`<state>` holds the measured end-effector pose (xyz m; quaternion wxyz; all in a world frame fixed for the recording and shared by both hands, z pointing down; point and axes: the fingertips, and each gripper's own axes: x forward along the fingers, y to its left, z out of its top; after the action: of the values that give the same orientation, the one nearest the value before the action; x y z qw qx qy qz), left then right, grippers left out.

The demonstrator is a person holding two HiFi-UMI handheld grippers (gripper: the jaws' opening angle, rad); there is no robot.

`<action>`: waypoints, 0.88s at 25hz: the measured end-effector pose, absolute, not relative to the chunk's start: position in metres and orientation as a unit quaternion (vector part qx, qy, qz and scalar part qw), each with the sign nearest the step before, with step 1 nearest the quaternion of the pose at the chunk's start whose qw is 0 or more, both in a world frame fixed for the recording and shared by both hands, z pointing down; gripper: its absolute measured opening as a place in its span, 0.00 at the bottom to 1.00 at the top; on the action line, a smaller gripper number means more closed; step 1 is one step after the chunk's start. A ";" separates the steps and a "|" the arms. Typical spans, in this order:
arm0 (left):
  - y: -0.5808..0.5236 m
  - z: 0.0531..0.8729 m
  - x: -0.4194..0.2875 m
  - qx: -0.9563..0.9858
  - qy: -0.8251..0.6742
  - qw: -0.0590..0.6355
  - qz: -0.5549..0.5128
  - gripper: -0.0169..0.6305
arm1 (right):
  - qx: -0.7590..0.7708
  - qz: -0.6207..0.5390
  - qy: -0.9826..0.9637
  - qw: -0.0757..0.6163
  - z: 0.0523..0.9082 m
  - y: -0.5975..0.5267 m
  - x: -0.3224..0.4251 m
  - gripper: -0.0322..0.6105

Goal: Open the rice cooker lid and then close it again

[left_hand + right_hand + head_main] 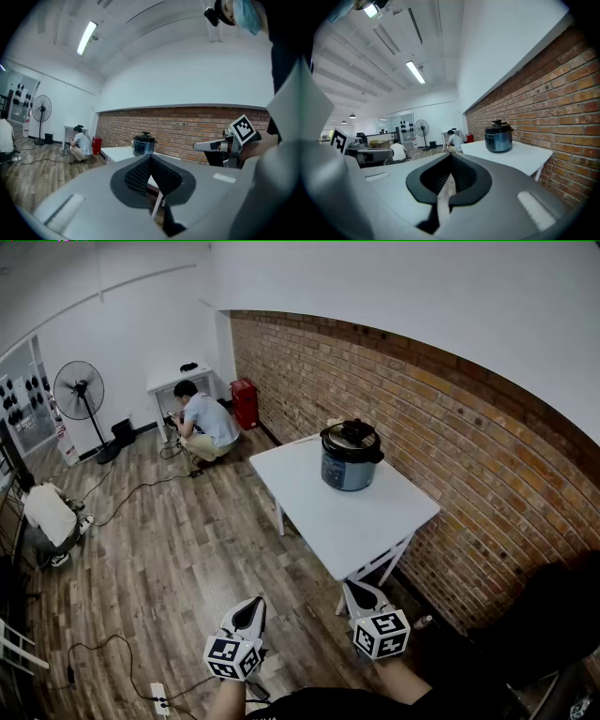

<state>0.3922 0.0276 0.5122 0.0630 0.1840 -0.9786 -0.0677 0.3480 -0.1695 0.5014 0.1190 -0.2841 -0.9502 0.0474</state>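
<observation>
L gripper (249, 607) & R gripper (356, 589) are both clenched, jaws tip to tip w/ nothing between. Both are held low and near level, side by side, above a brown wood-plank floor (169, 549).

Rectangular white table (375, 521) stands ahead of the R gripper, its near corner just past that gripper's tips in the head view. A red-brick wall (450, 427) w/ white plaster above runs along the R gripper's right side, and the table sits close against it.

Round dark-blue rice cooker (351, 457) is on the table's far half, well apart from both grippers. It lies dead ahead over the L gripper's tips and ahead-right of the R gripper's. Its black lid (352, 437) is down, knob on top.

Far ahead-left of the L gripper:
- a black pedestal fan (79, 390)
- a small white desk (178, 376)
- a red box (245, 401)
- a crouching person in a light shirt (208, 423)

Another person in a white top (47, 512) sits on the floor well left of the L gripper. Black cables (141, 488) trail over the planks, and a white power strip (159, 697) lies just left of the L gripper. A tube light (87, 37) is on overhead.

Each gripper's cube (381, 634) carries black-&-white square markers. The cooker's front panel is too small to read.
</observation>
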 end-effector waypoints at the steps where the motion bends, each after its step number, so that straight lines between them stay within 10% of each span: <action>1: 0.030 0.510 0.390 0.184 -0.979 0.061 -0.067 0.03 | -0.284 0.048 -0.951 0.117 0.500 -0.167 0.345 0.06; 12: 0.049 0.505 0.375 0.229 -0.972 0.026 -0.055 0.03 | -0.265 0.094 -0.956 0.087 0.498 -0.143 0.336 0.06; 16: 0.047 0.505 0.359 0.249 -0.966 0.014 -0.062 0.32 | -0.260 0.098 -0.957 0.084 0.497 -0.142 0.322 0.40; 22: 0.058 0.516 0.306 0.245 -0.967 0.033 -0.057 0.38 | -0.245 0.106 -0.959 0.098 0.511 -0.141 0.269 0.47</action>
<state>0.3063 0.0585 0.5162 0.0334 0.2448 -0.9673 -0.0574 0.2686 -0.1410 0.5110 0.0979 -0.2448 -0.9588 0.1057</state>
